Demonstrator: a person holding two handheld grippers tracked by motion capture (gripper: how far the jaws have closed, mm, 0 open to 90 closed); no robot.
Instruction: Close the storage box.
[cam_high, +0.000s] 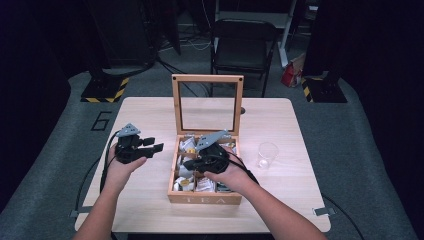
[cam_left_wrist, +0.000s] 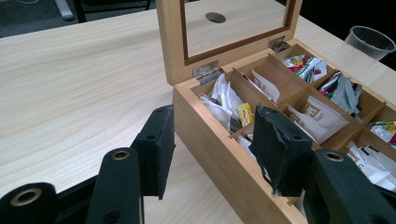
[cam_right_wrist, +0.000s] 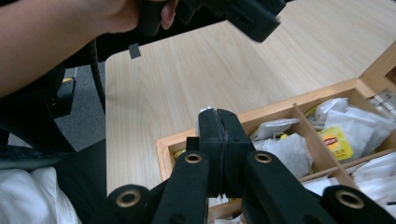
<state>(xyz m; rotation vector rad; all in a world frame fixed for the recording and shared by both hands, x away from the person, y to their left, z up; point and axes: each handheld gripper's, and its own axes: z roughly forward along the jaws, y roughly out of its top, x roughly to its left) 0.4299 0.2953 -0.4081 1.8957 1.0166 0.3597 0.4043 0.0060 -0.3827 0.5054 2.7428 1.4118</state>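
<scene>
Holding: your right gripper (cam_high: 192, 163) sits over the front-left part of the wooden tea box (cam_high: 205, 198); its black jaws are pressed together, and a sliver of white at their tips may be a tea bag (cam_right_wrist: 206, 110), though it is too small to be sure.
Left gripper: your left gripper (cam_high: 159, 146) hovers over bare table to the left of the box, jaws parted with nothing between them.
Box: pale wood, square, split by thin slats into compartments; its glass-paned lid (cam_high: 207, 104) stands upright at the back on metal hinges.
Contents: crinkled white paper sachets, some with yellow or red-green labels.
Table: light wood-grain table (cam_high: 280, 125), smooth, rounded corners.
Cup: clear plastic cup (cam_high: 266, 154), upright, just right of the box.
</scene>
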